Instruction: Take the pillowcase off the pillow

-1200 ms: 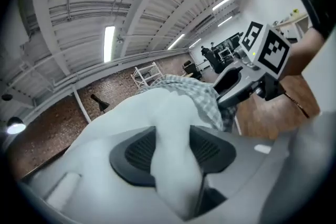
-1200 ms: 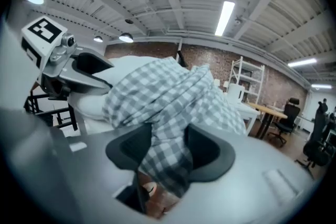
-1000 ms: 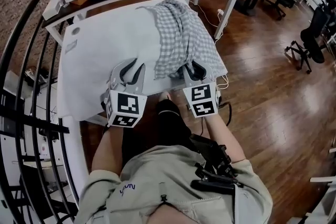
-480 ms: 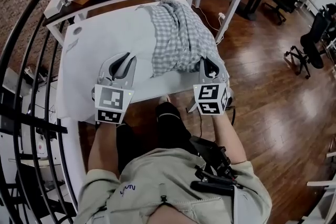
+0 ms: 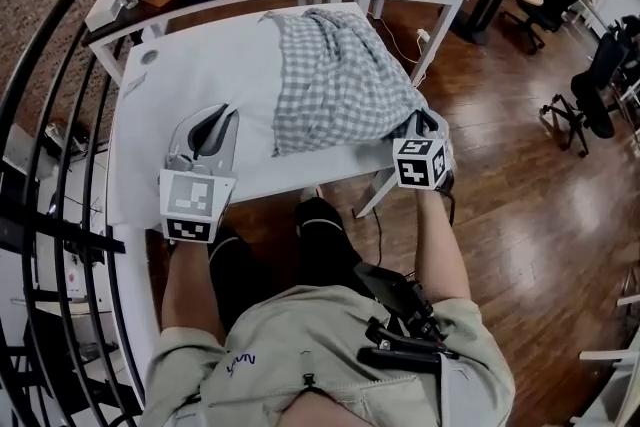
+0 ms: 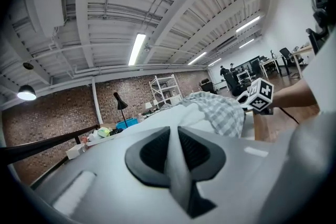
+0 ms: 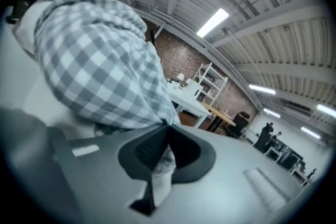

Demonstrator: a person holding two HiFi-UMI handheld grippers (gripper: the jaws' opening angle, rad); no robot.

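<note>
Barely started, by my read.

Head view: the checked pillowcase [image 5: 330, 75] lies crumpled on the white table [image 5: 170, 85], bunched at the far end, with its near edge close to the table's front. At its near right corner is the right gripper [image 5: 414, 119]. Well apart to the left, the left gripper [image 5: 222, 112] lies low on the table top. No pillow can be told from the white surface here.

Left gripper view: jaws nearly together, have just been closing. A strip of white cloth [image 6: 177, 165] looks pinched between the pads, probably the pillow's edge, not sure. Beyond is a white mound [image 6: 181, 112] with check draped over its right side.

Right gripper view: jaws have just closed tight on the case's edge, with check fabric running straight into them.

Done: both grips look set. Left to do: pull the two apart until the case slides fully off. Most of it looks bunched over the pillow.
</note>
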